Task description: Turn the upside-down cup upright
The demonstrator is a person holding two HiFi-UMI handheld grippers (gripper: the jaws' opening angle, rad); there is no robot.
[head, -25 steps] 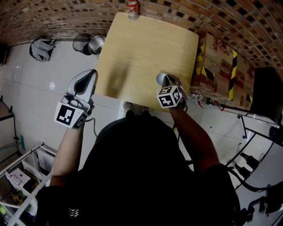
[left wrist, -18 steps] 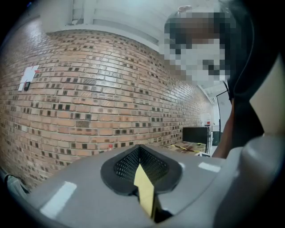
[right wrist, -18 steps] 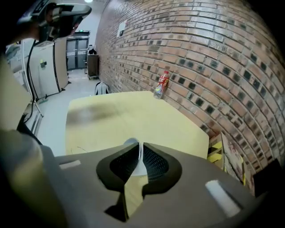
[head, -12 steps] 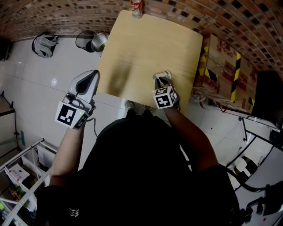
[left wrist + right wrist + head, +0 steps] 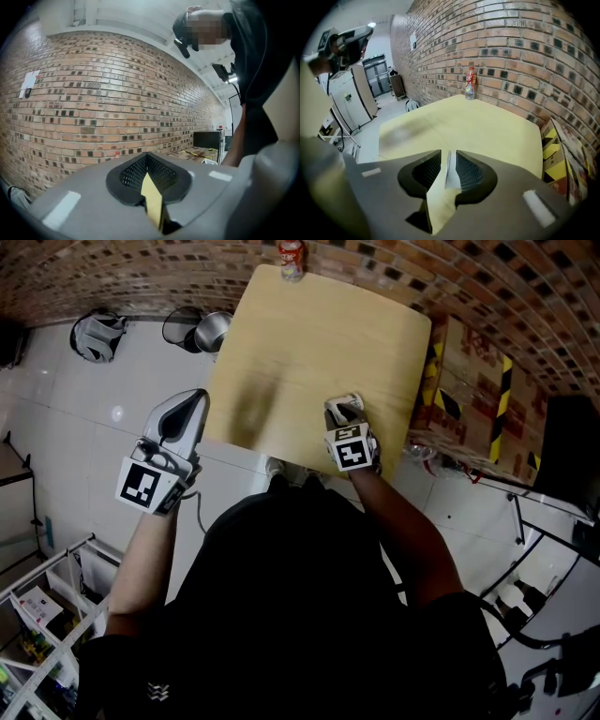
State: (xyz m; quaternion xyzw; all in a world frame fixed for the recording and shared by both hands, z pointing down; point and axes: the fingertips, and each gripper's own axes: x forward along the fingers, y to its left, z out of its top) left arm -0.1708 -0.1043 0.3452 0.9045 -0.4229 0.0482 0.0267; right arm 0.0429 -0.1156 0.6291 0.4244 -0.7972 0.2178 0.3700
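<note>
The cup [image 5: 343,403] is a silvery metal one near the front right edge of the wooden table [image 5: 309,334]. In the head view my right gripper [image 5: 345,412] covers most of it. In the right gripper view a thin strip of the cup's wall [image 5: 449,171] stands between the two pads. It lies against the right pad, and bare table shows through the gap on the left. These jaws have just been opening, and the right gripper [image 5: 449,157] points steeply down. My left gripper [image 5: 192,399] hangs over the floor left of the table, shut and empty, and the left gripper [image 5: 147,157] faces the brick wall.
A small bottle [image 5: 292,257] with a red label stands at the table's far edge, also seen as the bottle [image 5: 470,83] against the brick wall. Cardboard boxes [image 5: 469,381] with yellow-black tape sit right of the table. Bins [image 5: 211,329] stand on the floor at the far left corner.
My right gripper came down and a little left with the cup, whose open mouth showed beside it before. It now covers the cup, and its jaws have parted. The left gripper has not moved.
</note>
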